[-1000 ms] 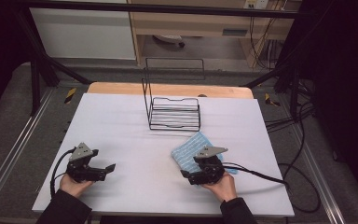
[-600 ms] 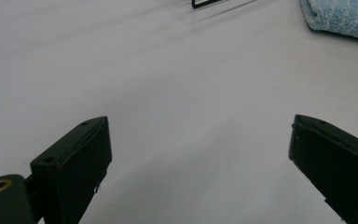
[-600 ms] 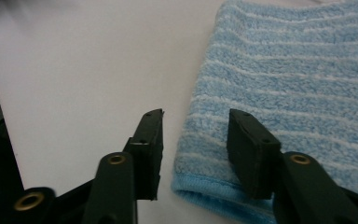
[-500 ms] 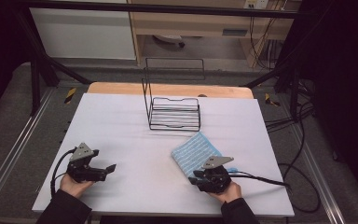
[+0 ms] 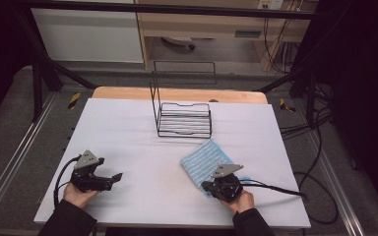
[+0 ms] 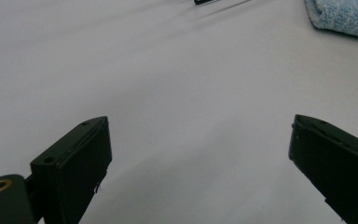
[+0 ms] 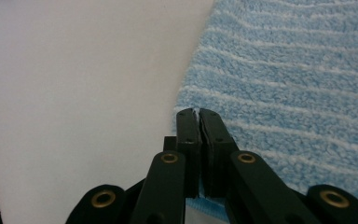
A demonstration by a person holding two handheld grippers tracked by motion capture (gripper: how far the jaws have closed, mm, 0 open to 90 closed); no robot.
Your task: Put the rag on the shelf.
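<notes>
The blue striped towel (image 5: 205,161) lies flat on the white worktop (image 5: 128,128), on the person's right side, a little in front of the black wire rack (image 5: 183,114) that stands near the far edge. The right tool (image 5: 207,186) sits at the towel's near corner. Its jaws have just been closing and are now clenched tight together, and the right gripper view shows a thin bit of the towel's (image 7: 289,74) edge pinched between the fingertips (image 7: 188,122), with the rest of the cloth spread out beyond and to the side. The left tool (image 5: 117,176) rests low over bare worktop on the person's left, well apart from the towel. Its jaws stand wide and released, with nothing between them.
</notes>
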